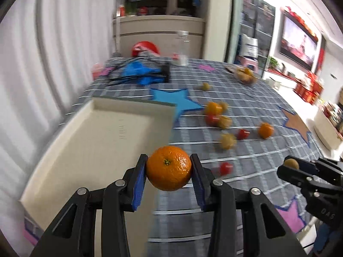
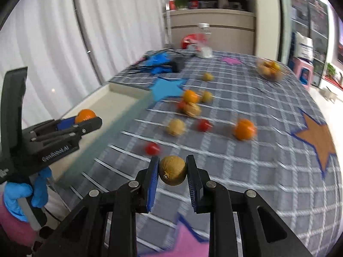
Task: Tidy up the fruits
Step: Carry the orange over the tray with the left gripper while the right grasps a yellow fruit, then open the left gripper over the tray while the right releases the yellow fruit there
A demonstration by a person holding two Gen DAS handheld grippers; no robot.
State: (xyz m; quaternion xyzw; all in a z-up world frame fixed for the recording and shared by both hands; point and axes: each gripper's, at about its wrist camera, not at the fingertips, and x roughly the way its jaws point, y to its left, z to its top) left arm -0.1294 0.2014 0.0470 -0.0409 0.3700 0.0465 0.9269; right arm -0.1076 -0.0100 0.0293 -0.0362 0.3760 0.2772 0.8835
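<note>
My left gripper [image 1: 169,169] is shut on an orange mandarin [image 1: 169,168], held above the near right edge of the cream tray [image 1: 85,141]. My right gripper [image 2: 172,170] is shut on a brown kiwi [image 2: 172,170], held above the grey checked tablecloth [image 2: 268,160]. The right gripper with its kiwi also shows in the left wrist view [image 1: 291,165]; the left gripper with its mandarin also shows in the right wrist view [image 2: 85,116]. Loose mandarins [image 2: 244,129], kiwis [image 2: 175,127] and red tomatoes [image 2: 152,148] lie scattered mid-table.
A glass bowl of fruit [image 2: 270,69] stands at the far right. Star-shaped mats, blue [image 2: 168,87] and orange [image 2: 317,139], lie on the cloth. A blue object with black cables [image 1: 139,72], a red item and a clear bottle [image 1: 182,47] sit at the far edge.
</note>
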